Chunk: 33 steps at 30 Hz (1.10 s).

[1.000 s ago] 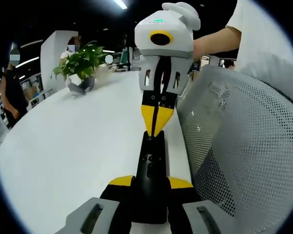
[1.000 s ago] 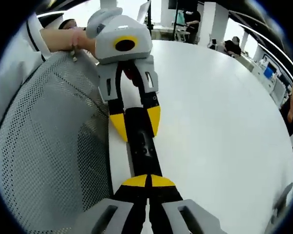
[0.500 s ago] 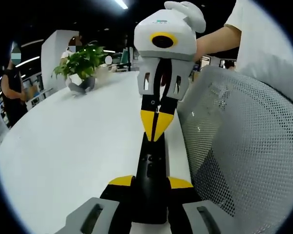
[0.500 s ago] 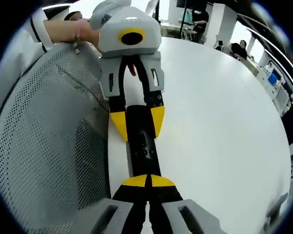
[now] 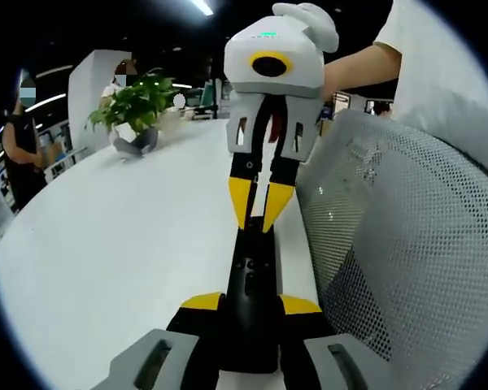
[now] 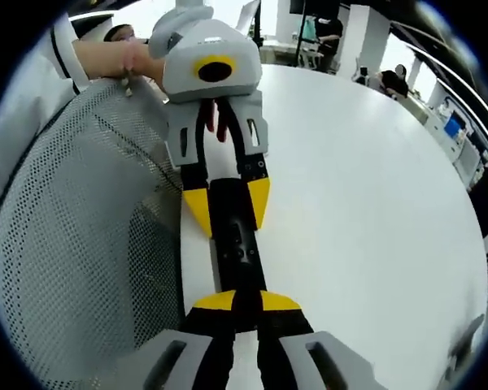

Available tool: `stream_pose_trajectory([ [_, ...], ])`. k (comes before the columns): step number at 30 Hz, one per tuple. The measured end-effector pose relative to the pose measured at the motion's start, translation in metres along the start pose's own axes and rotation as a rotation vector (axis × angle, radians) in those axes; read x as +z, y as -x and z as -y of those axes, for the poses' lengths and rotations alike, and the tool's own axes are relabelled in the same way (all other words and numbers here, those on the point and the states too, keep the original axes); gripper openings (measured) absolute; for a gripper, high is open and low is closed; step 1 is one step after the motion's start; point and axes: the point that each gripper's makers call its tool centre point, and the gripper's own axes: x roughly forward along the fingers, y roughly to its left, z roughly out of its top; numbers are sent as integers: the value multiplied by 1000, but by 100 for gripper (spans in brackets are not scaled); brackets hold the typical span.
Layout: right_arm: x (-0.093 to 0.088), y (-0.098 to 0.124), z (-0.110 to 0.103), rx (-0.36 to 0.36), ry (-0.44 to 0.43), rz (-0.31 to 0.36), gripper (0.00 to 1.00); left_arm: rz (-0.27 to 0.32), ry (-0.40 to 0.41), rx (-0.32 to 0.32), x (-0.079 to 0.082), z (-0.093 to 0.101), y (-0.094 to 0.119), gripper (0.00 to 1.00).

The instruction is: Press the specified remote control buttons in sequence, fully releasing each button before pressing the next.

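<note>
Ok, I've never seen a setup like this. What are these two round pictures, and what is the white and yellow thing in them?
There is no robot here. A person holds a two-jaw tool in each hand, and each tool carries a fisheye camera that looks along its own jaws, hence the round pictures. In the left gripper view, the left tool rises from the bottom, its yellow-tipped jaws shut on a black remote control. The white thing that faces it is the right tool, its jaws slightly parted at the remote's far end. The right gripper view shows the same scene from the other side. Underneath is a white table with a potted plant at its far end. A grey mesh chair back stands beside the table.
</note>
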Motion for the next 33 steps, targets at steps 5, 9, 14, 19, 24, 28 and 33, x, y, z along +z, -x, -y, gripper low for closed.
stream_pose_trajectory([
  [5,4,-4,-2,22,-2,6,10,0,-2,-1,0,0,0,24],
  [9,2,-9,-4,35,31,-18,9,2,-1,0,0,0,0,24],
  [14,4,-8,-5,54,28,-11,8,3,-5,0,0,0,0,24],
  [19,4,-9,-5,80,36,-28,8,10,-11,5,0,1,1,24],
  [24,4,-11,-5,100,58,-72,8,13,-10,5,0,1,1,24],
  [28,2,-12,-6,88,178,-182,8,15,-15,5,0,1,0,24],
  [33,2,-12,-6,94,115,-182,8,14,-14,5,0,1,1,24],
])
